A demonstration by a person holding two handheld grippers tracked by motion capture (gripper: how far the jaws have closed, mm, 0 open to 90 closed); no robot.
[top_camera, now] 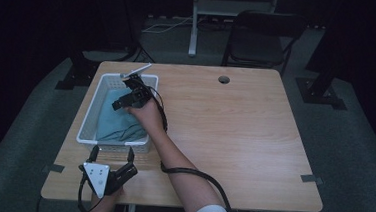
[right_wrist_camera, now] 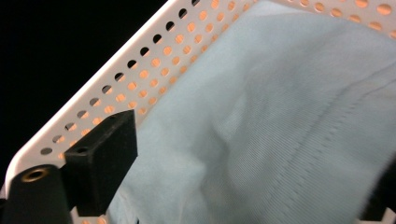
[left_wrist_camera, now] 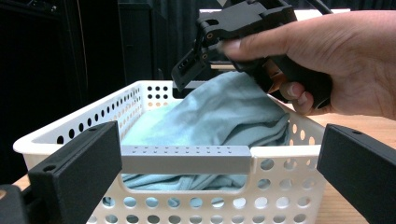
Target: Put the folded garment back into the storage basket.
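Note:
A white perforated basket [top_camera: 88,129] stands at the table's left side with a light blue cloth [top_camera: 112,116] crumpled inside it. My right gripper [top_camera: 124,100] hangs over the cloth inside the basket, pointing down and left. In the right gripper view its jaws stand wide apart, so the right gripper [right_wrist_camera: 247,168] is open above the cloth [right_wrist_camera: 289,93], with the basket wall [right_wrist_camera: 121,84] behind. My left gripper [top_camera: 112,153] rests open just in front of the basket's near wall. In the left gripper view the left gripper [left_wrist_camera: 219,144] frames the basket's grey handle bar [left_wrist_camera: 187,159], apart from it.
The wooden table [top_camera: 234,139] has a round cable hole [top_camera: 223,79] near its far edge. A black folding chair [top_camera: 261,38] stands behind the table. The right gripper's cable [top_camera: 196,176] loops across the table beside the forearm.

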